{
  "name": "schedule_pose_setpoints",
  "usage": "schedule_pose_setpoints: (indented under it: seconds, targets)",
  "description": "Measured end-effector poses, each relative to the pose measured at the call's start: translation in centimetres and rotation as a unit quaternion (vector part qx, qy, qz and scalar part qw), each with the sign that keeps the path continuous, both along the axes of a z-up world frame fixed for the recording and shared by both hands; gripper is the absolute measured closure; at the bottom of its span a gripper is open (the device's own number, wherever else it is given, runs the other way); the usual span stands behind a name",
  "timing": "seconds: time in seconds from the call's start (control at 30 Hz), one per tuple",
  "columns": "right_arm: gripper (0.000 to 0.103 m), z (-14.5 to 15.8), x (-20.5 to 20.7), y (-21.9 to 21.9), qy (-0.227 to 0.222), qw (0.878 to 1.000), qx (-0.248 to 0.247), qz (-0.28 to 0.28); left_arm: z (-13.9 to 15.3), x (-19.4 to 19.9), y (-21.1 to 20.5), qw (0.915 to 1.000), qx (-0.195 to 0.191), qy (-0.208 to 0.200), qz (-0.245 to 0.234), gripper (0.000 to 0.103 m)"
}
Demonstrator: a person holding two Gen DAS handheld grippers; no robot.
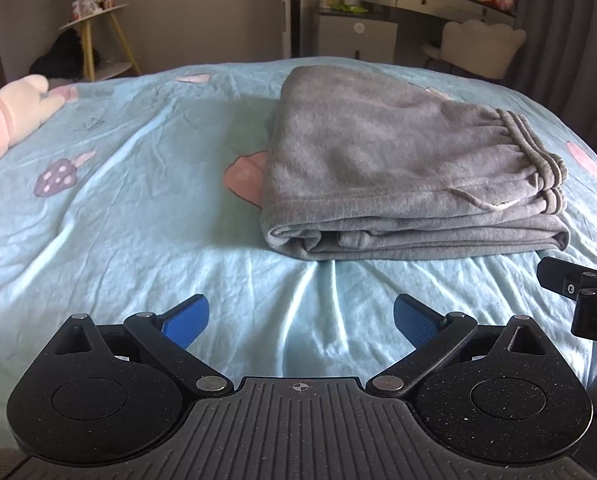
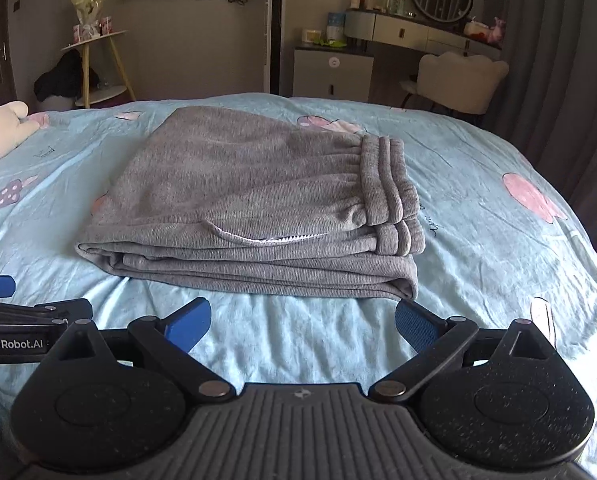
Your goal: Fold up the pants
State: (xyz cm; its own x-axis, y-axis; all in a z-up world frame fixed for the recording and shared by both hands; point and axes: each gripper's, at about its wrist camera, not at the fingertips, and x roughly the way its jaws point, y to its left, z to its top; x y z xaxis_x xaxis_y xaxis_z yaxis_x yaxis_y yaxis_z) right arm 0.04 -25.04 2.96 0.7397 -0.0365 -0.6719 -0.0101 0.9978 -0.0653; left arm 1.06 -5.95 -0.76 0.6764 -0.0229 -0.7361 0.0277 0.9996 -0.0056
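The grey pants point(image 1: 394, 168) lie folded in a flat stack on the light blue bed sheet point(image 1: 118, 208), with the elastic waistband on the right side. They also show in the right wrist view point(image 2: 258, 200), straight ahead. My left gripper point(image 1: 301, 318) is open and empty, hovering over the sheet in front of and left of the pants. My right gripper point(image 2: 303, 322) is open and empty, just short of the near folded edge. The two grippers are side by side, both apart from the fabric.
A pink and cream plush toy point(image 1: 6, 120) lies at the bed's left edge. Beyond the bed stand a yellow-legged side table point(image 2: 98, 68), a small cabinet point(image 2: 332, 72), a dressing table with a round mirror point(image 2: 438, 20) and a chair point(image 2: 458, 80). Curtains hang at the right.
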Motion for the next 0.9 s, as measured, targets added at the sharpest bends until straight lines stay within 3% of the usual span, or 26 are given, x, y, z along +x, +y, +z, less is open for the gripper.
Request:
schedule_pose_setpoints:
  seconds: [0.5, 0.9]
  targets:
    - [0.004, -1.0, 0.5, -0.5, -0.003, 1.000, 0.005, -0.016, -1.1, 1.0, 0.3, 0.9995, -0.021, 0.022, 0.002, 0.001]
    - [0.004, -0.8, 0.3, -0.5, -0.007, 1.000, 0.007, -0.018, -1.1, 0.8, 0.0, 0.9996, -0.013, 0.024, -0.008, 0.001]
